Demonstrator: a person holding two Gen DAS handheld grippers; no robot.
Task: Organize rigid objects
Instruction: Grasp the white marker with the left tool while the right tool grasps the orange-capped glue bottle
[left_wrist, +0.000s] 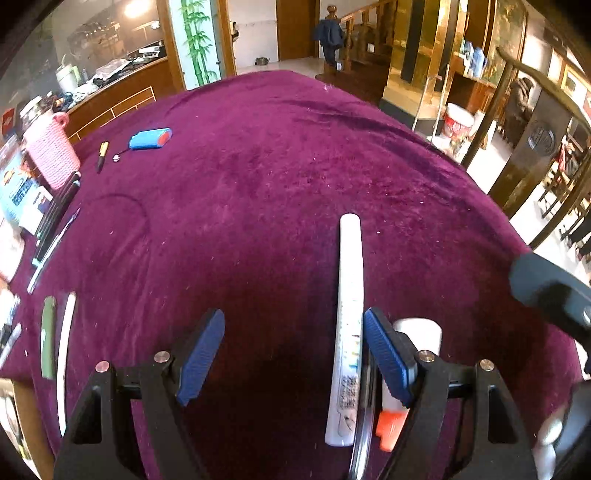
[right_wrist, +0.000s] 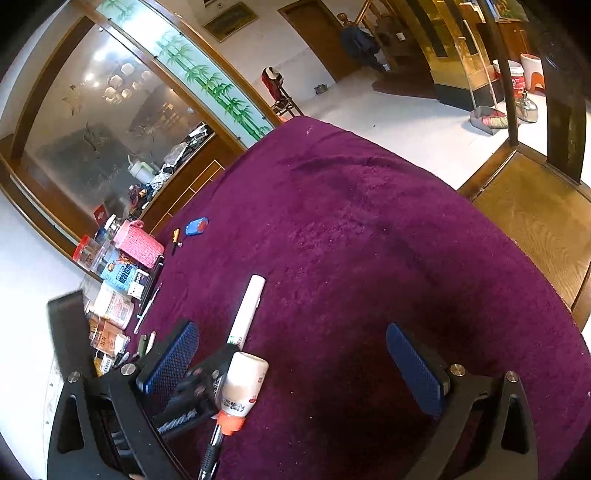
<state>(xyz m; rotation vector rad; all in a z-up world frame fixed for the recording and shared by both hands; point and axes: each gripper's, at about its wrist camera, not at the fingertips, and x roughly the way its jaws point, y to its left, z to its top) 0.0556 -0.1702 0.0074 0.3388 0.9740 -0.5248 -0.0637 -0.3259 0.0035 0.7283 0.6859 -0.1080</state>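
Observation:
A long white tube-like stick (left_wrist: 349, 317) lies on the purple cloth, just inside the right finger (left_wrist: 388, 354) of my left gripper (left_wrist: 293, 354), which is open and empty around it. A small white bottle with an orange cap (left_wrist: 402, 384) lies right of that finger. In the right wrist view the white stick (right_wrist: 245, 314) and the bottle (right_wrist: 242, 389) lie between my right gripper's fingers, near the left one. My right gripper (right_wrist: 295, 369) is open and empty. A dark pen (right_wrist: 210, 454) lies below the bottle's cap.
A blue and red case (left_wrist: 150, 139), a yellow-black pen (left_wrist: 102, 155) and a pink knitted holder (left_wrist: 51, 151) sit at the far left. Jars, boxes and pens (right_wrist: 114, 295) crowd the table's left edge (left_wrist: 22, 406). A wooden chair (left_wrist: 535, 147) stands right of the table.

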